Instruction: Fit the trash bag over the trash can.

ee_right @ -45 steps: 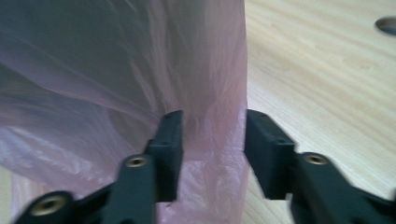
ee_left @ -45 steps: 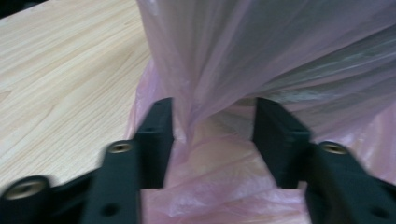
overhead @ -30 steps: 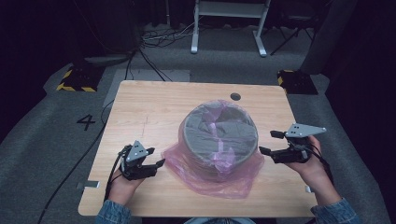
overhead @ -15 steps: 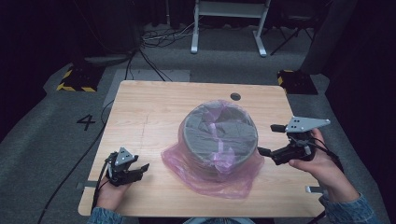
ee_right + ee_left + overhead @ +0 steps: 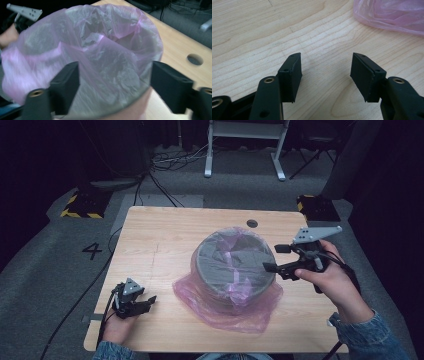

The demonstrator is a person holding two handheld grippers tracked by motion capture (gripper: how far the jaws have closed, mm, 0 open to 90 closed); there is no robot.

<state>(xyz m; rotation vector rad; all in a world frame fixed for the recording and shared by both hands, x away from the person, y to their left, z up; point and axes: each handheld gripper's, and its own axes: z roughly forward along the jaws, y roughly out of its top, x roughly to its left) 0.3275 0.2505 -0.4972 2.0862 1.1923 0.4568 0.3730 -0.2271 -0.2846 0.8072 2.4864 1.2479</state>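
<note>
A round grey bin (image 5: 232, 262) lined with a thin pink plastic bag (image 5: 225, 312) stands mid-table; the bag's loose skirt spreads onto the wood in front. My right gripper (image 5: 271, 257) hovers raised at the bin's right rim, pointing at it. Its jaws have just been closing a little but stand wide, pressing on nothing. In the right gripper view they (image 5: 115, 75) frame the bag-covered bin (image 5: 100, 50). My left gripper (image 5: 149, 301) rests low near the table's front left, open and empty. The left gripper view shows it (image 5: 325, 72) over bare wood, the bag's edge (image 5: 392, 15) beyond.
The wooden table (image 5: 160, 240) has a cable hole (image 5: 252, 223) behind the bin. Beyond it on the grey floor are a white-legged frame (image 5: 245, 150), loose cables (image 5: 165, 170), two yellow-and-black striped blocks (image 5: 80, 205) and a painted 4 (image 5: 93, 251).
The left gripper drew away from the bag, left and toward the table's front edge, and sank. The right gripper rose and moved in toward the bin's right rim.
</note>
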